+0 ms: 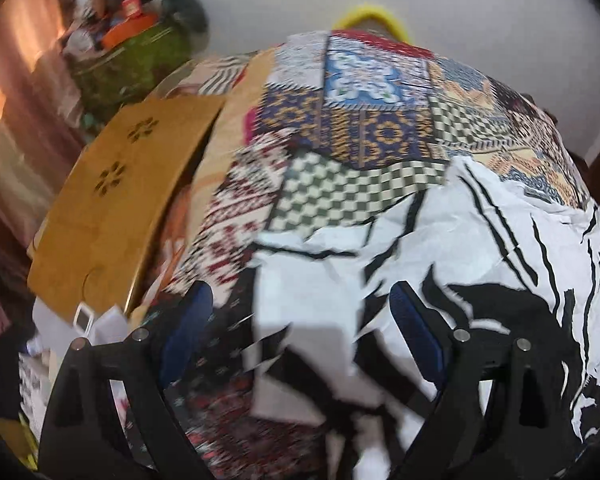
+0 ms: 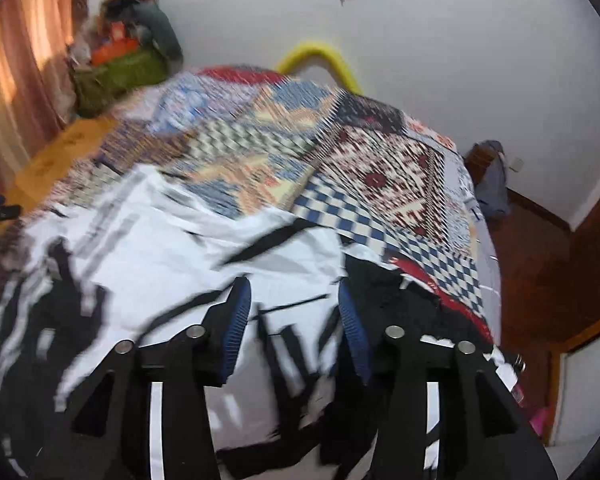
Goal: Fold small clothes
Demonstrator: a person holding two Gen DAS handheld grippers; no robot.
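Crumpled white cotton garment with black brush-stroke print [image 1: 440,248] heaped on near end of bed, over multicoloured patchwork-print bedspread [image 1: 360,120]; not laid flat, edges and hem hard to pick out through motion blur. Left hand-held gripper [image 1: 300,312] hovering low over garment's left part, blue-padded fingers [image 1: 188,320] spread wide, cloth seen between them but nothing pinched. Right hand-held gripper [image 2: 294,312] over garment's right part near bed edge, fingers parted moderately, fabric in the gap, no visible clamp on it. Risks, judged from this: closing blind on a bunched fold likely grabs two layers or the bedspread along with the garment, giving a skewed fold; uneven pulls from the two sides could twist the cloth; right side sits close to bed edge, so a slack corner could slide off toward red-brown floor [image 2: 540,264]. Blur hides seams, so grasp point uncertain. Containers: green fabric basket [image 2: 120,76] at far left corner by wall, stuffed over its rim with mixed items, orange piece on top, dark grey-green cloth draped over; exact contents unreadable. Tan wooden tray-like board with flower cut-outs [image 1: 112,200] beside bed, nothing seen on it.
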